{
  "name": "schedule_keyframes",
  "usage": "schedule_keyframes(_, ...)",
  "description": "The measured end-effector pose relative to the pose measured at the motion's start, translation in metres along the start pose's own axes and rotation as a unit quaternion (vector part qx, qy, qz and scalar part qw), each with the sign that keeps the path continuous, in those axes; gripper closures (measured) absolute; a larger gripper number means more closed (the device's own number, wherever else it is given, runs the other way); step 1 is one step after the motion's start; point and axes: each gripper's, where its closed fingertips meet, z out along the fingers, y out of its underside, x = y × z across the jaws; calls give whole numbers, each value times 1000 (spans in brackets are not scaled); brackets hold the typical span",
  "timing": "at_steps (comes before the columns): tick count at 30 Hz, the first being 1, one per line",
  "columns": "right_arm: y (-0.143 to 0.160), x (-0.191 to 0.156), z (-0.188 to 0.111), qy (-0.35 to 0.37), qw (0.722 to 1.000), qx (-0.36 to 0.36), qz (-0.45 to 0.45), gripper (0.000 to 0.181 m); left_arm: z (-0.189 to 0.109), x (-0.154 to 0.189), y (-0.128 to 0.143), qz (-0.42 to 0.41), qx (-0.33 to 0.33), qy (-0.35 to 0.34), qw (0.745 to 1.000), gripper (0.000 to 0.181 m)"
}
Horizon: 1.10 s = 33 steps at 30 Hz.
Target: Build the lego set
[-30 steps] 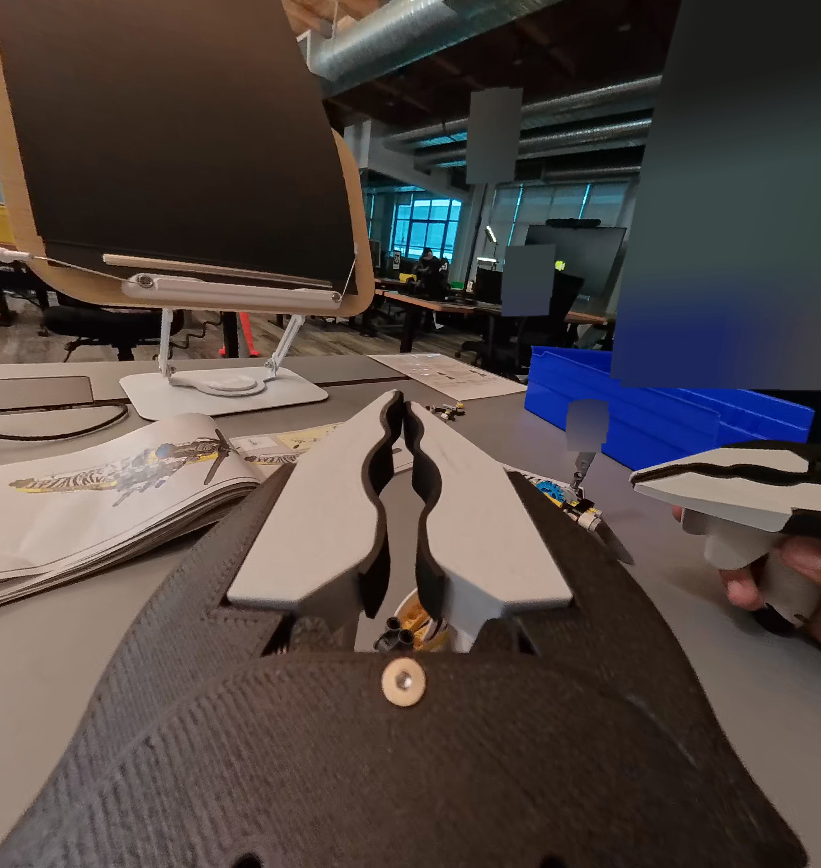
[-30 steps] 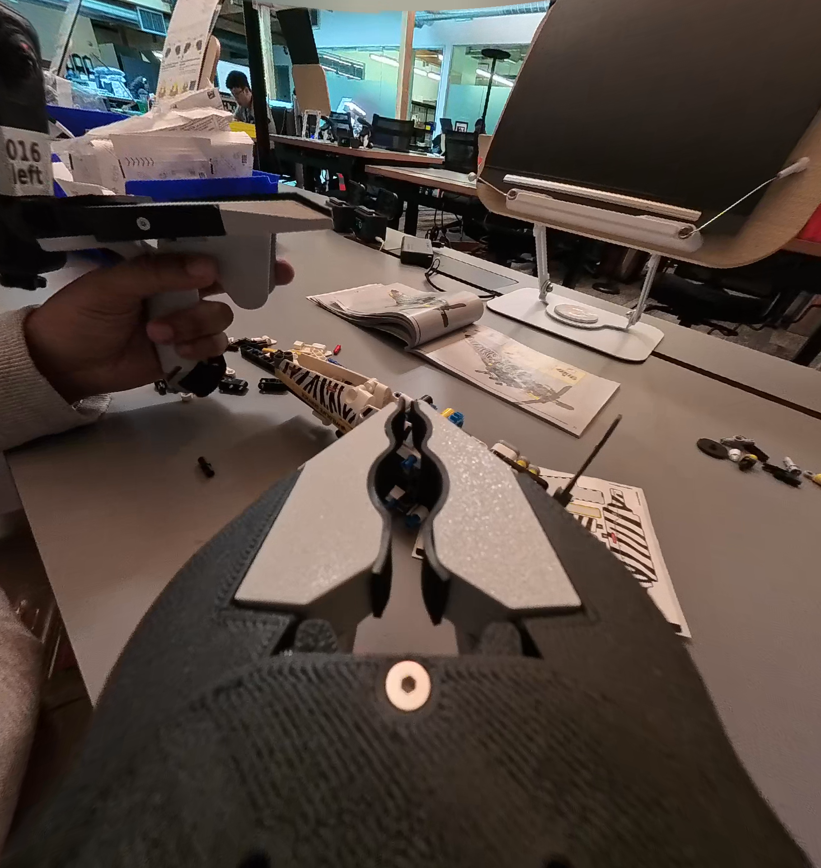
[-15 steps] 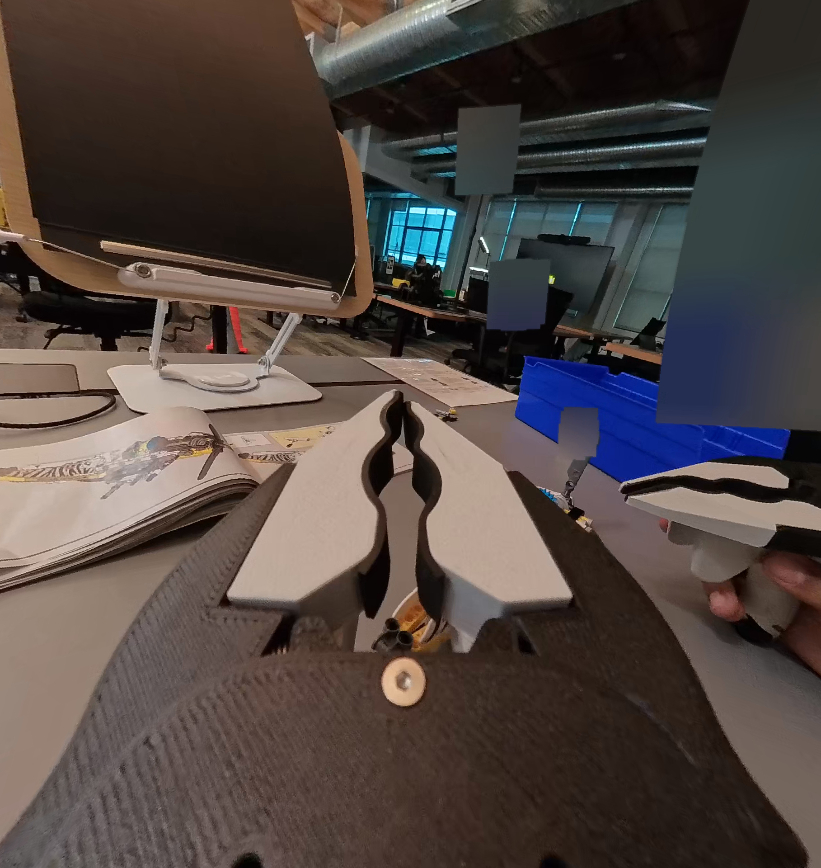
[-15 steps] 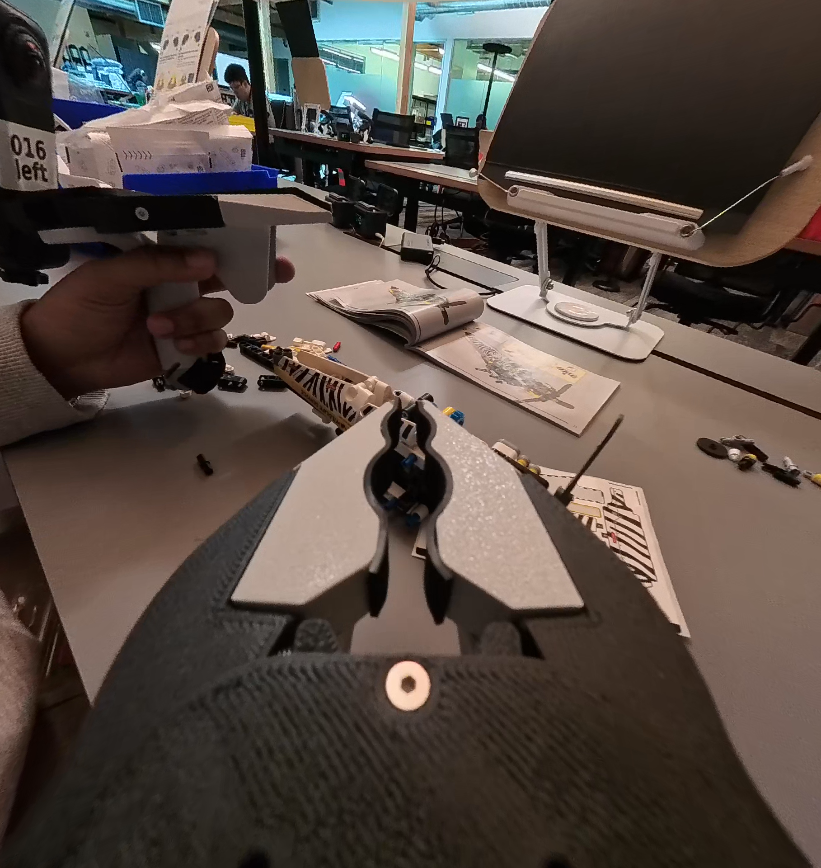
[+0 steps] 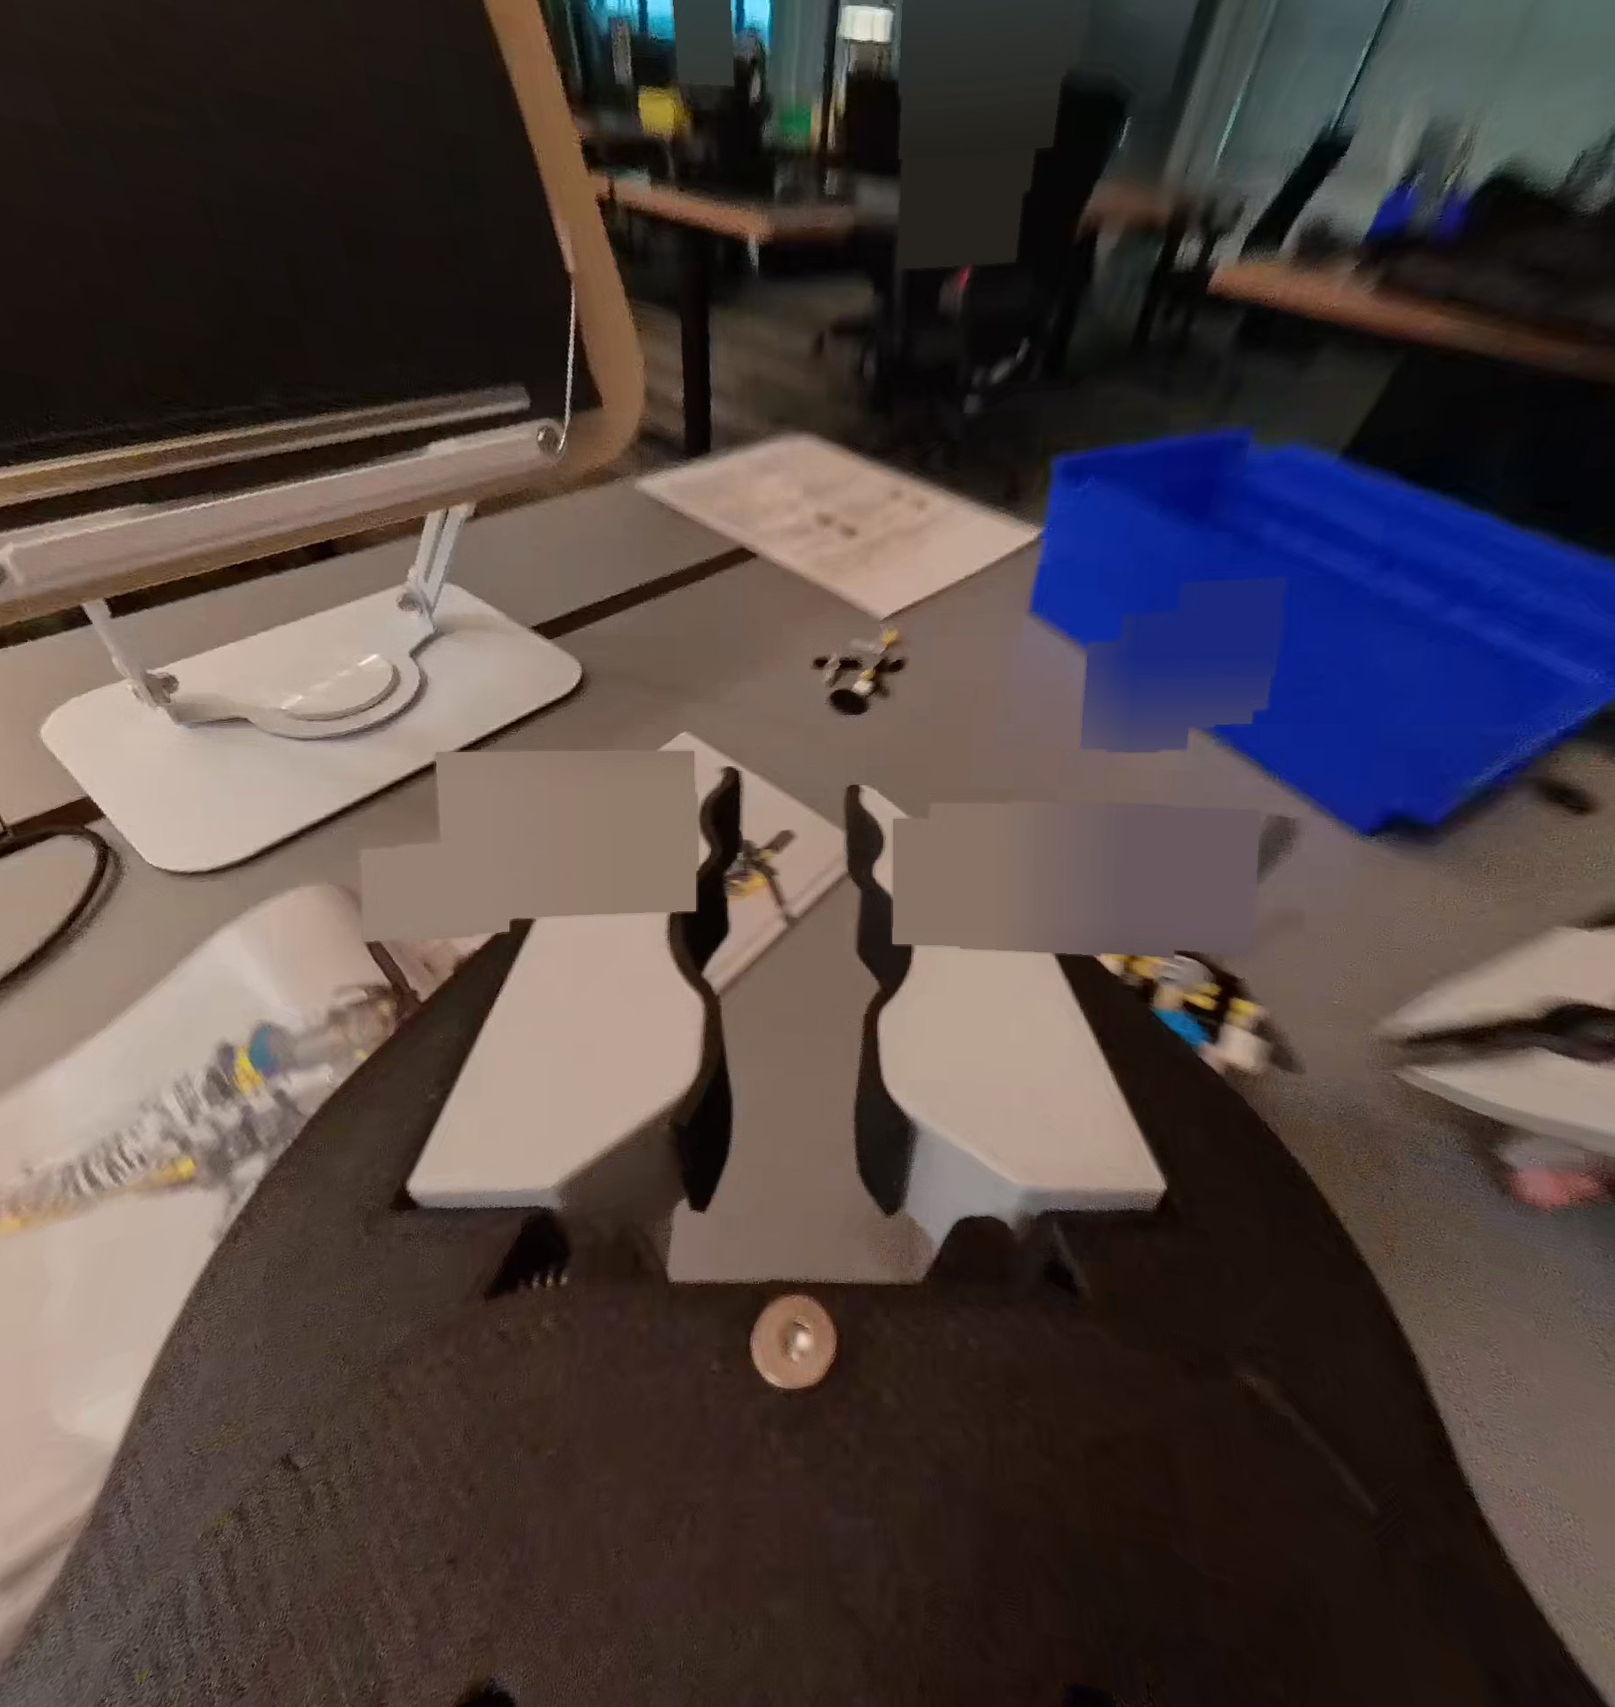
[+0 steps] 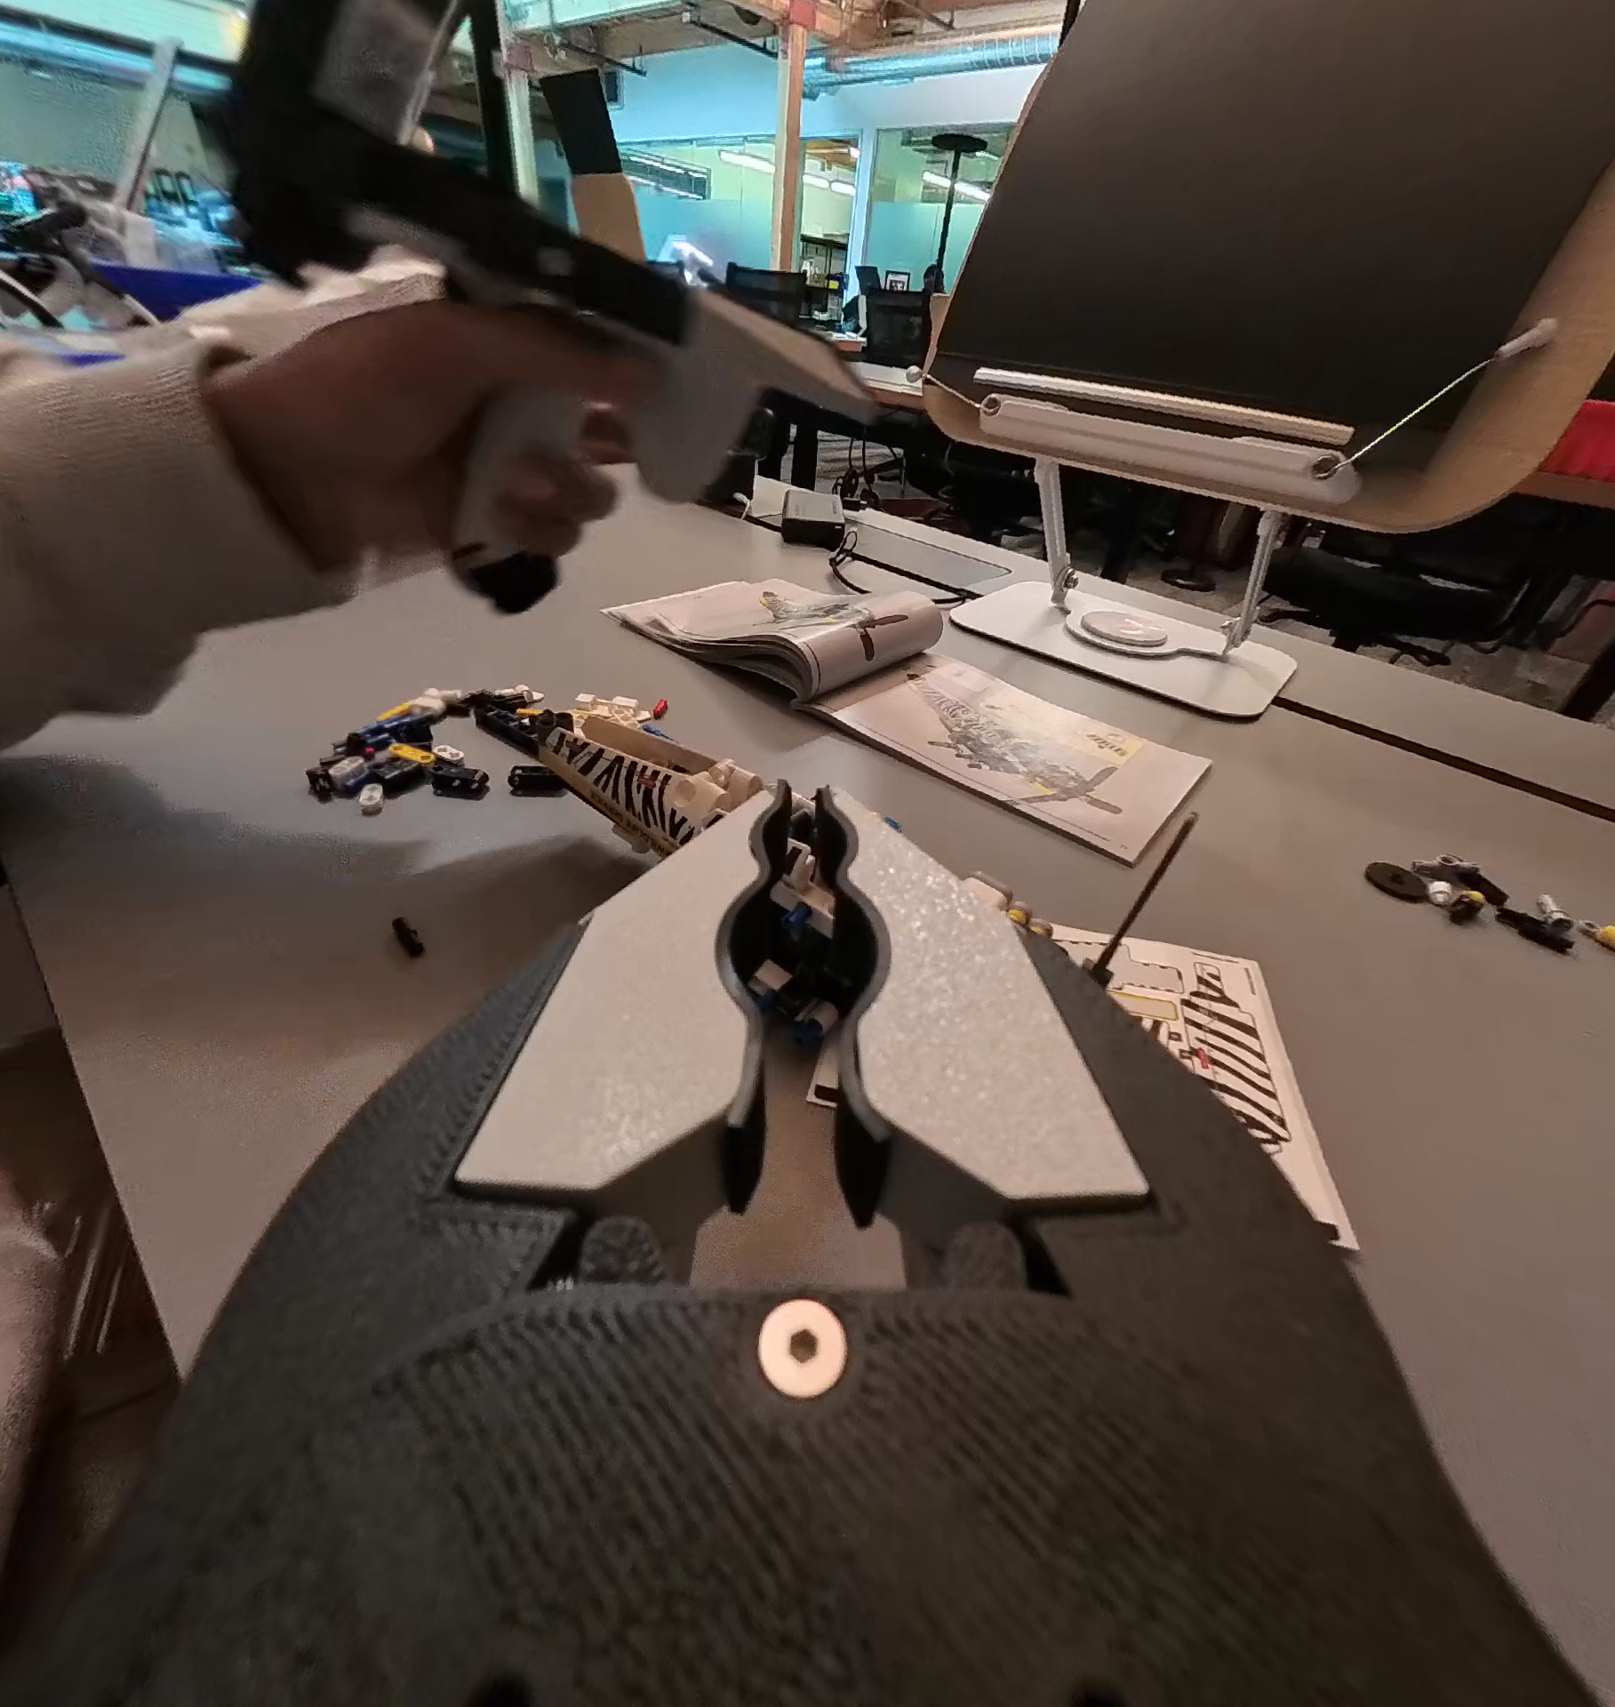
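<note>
Right now the lego model point(image 6: 637, 794), zebra-striped, lies on the table point(image 6: 1431, 1062) w/ its near end clamped in the right gripper point(image 6: 801, 813). Left gripper point(image 5: 789, 813) is spread & empty, lifted clear. Model should be kept pinned steady while a loose piece point(image 6: 406, 935) is fetched; approach slow, square to the part.

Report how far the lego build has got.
Done: a white, zebra-striped brick fuselage lies assembled on the grey table. In hand: the right gripper is shut on its near end; the left gripper hangs open and empty. Left: heaps of small loose bricks lie unattached, and the striped sticker sheet looks partly unused.
</note>
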Motion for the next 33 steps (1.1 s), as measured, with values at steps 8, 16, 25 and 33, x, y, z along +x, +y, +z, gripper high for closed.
schedule_keyframes(8,-3,-2,-2,4,1000,11,-12,178,137,-30,75,18,-281,24,959,110)
schedule_keyframes(16,-14,-3,-13,12,998,59,-26,181,152,-30,123,63,-353,7,934,82)
schedule_keyframes(25,-11,-3,-11,11,999,48,-23,180,150,-37,117,25,-341,16,940,136)
schedule_keyframes(33,-9,-3,-9,10,999,40,-22,179,148,-34,111,-47,-314,51,947,131)
